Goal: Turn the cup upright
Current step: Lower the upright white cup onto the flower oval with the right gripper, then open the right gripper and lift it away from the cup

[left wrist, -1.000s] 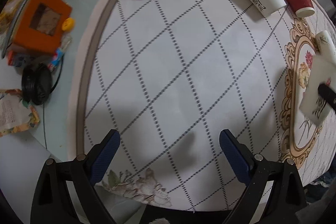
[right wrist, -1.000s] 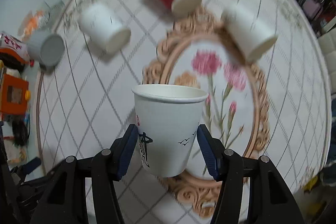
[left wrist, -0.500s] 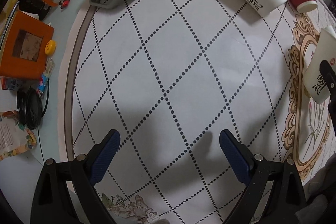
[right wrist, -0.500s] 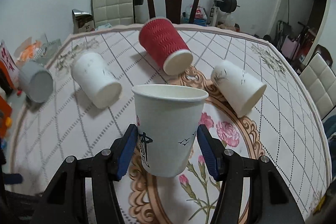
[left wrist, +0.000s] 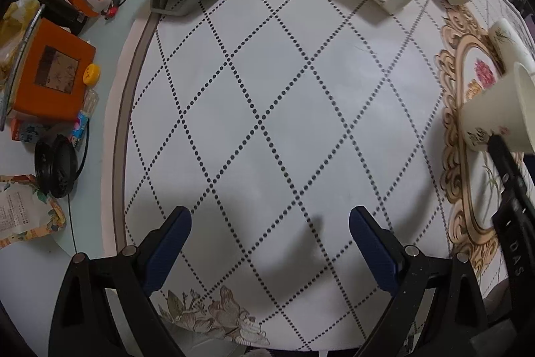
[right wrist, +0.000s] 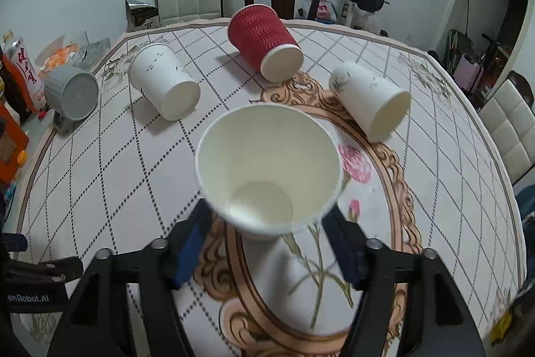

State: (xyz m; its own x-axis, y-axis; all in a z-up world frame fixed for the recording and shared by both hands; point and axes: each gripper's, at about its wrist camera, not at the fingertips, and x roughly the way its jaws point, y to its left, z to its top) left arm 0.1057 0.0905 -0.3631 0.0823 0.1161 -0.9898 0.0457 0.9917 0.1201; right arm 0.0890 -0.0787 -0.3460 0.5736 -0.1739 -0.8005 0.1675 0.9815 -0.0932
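A white paper cup [right wrist: 267,169] stands mouth-up between the blue pads of my right gripper [right wrist: 267,240], over the floral medallion of the tablecloth. The jaws now stand wider than the cup's base and I cannot tell whether the pads still touch it. The same cup shows at the right edge of the left wrist view [left wrist: 495,112], with a right gripper finger [left wrist: 508,169] below it. My left gripper [left wrist: 269,240] is open and empty above bare cloth near the table's front edge.
Lying on their sides at the back: a white paper cup [right wrist: 164,86], a red ribbed cup [right wrist: 264,46], another white cup [right wrist: 371,99] and a grey ribbed mug [right wrist: 72,92]. An orange box [left wrist: 50,76], packets and a black cable sit off the cloth at left. Chairs stand behind the table.
The right gripper lowered the held cup onto the medallion and its jaws widened around it. The right view now looks into the cup. The left gripper drifted slightly, still open.
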